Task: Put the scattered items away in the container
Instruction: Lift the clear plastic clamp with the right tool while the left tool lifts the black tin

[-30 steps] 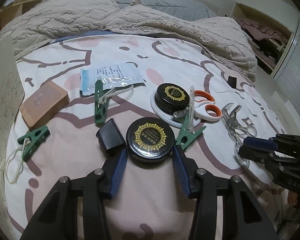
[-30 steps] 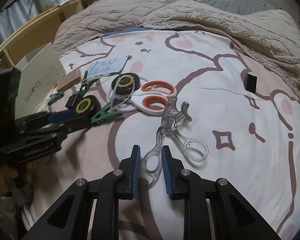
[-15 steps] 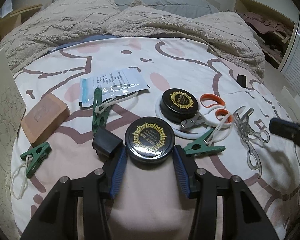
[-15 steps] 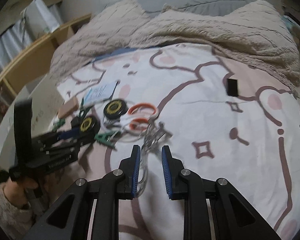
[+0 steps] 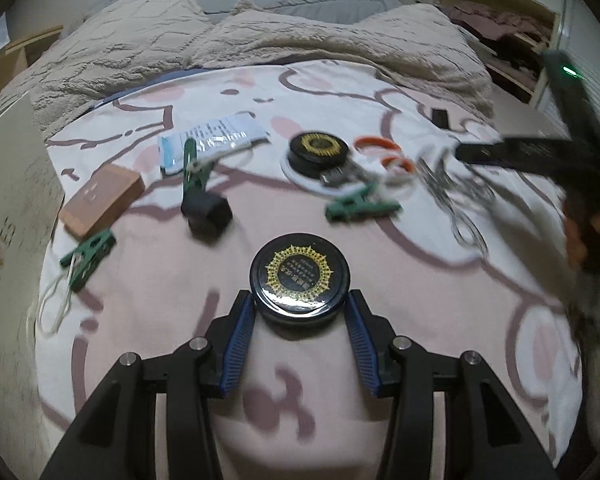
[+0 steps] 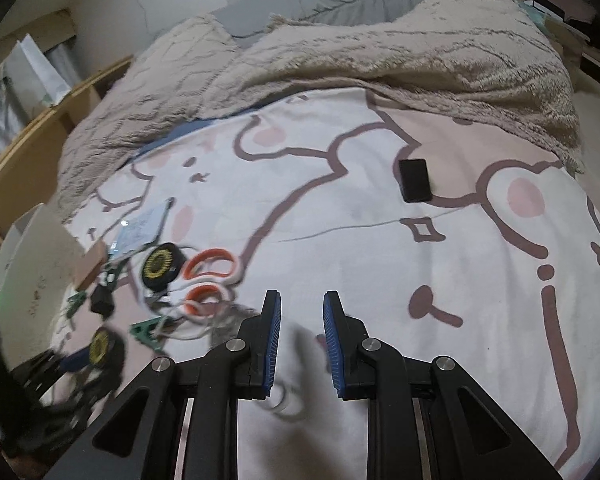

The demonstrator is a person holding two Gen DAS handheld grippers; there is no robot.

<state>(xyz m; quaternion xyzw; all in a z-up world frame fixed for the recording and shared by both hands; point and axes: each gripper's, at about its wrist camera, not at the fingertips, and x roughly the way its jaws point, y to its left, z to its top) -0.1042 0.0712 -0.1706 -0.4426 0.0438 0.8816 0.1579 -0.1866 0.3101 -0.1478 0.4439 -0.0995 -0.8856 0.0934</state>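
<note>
From the left wrist, your left hand-held gripper (image 5: pixel 300 312) is gripping a black tin (image 5: pixel 299 279) above the bed (image 5: pixel 148 280); scissors (image 5: pixel 384 156), pegs (image 5: pixel 362 208) are lying scattered, the box (image 5: pixel 8 200) waiting left; from the right wrist, your right hand-held gripper (image 6: pixel 300 330) is hovering parted, carrying nothing I can make out.

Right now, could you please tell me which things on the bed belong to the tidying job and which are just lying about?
Job:
round tin in the left tool
second tin
scissors
green clips
brown block
packet
clear tongs
white box

Lying about:
fluffy blanket
grey pillow
shelves
</note>
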